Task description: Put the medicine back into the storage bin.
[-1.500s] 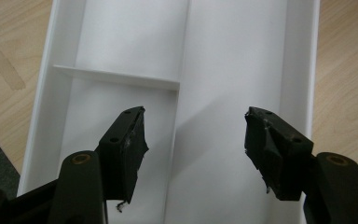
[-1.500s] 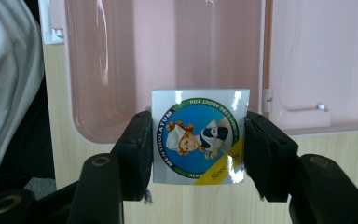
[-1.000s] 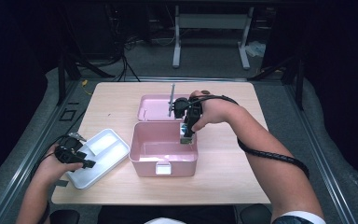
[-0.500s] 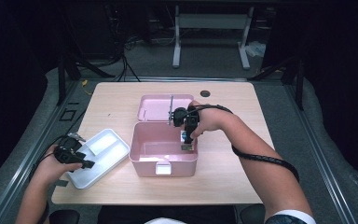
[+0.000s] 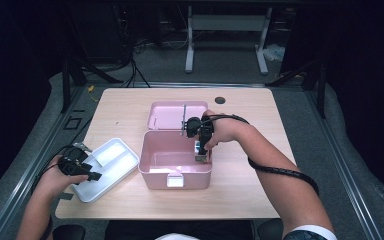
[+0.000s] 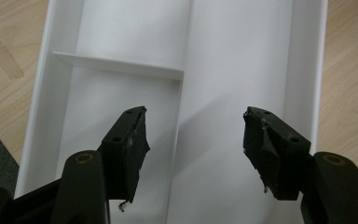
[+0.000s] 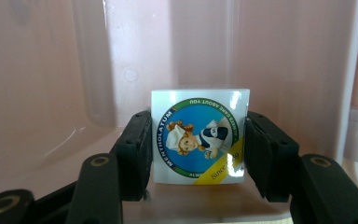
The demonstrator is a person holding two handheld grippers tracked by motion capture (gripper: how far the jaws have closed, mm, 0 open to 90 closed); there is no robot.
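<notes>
A pink plastic box (image 5: pixel 176 172) stands open in the middle of the table, its lid (image 5: pixel 172 114) lying back behind it. My right gripper (image 5: pixel 200 154) reaches down inside the box at its right wall, shut on a small Mentholatum box (image 7: pixel 199 136) with a round blue label; the pink box's inner wall (image 7: pixel 121 56) rises right behind it. The white divided tray (image 5: pixel 105 167) lies at the front left. My left gripper (image 5: pixel 87 162) hovers over the tray's left end, open and holding nothing; below its jaws lies the tray's divider (image 6: pixel 121 66).
A dark round hole (image 5: pixel 220 100) sits in the tabletop near the far edge. Black cable (image 5: pixel 280 170) trails along the right forearm. Bare wooden tabletop (image 5: pixel 250 190) lies right of and in front of the pink box. Dark floor and metal stands surround the table.
My right gripper has moved down and toward the front with the small box, deeper into the pink box. The left gripper has stayed over the white tray.
</notes>
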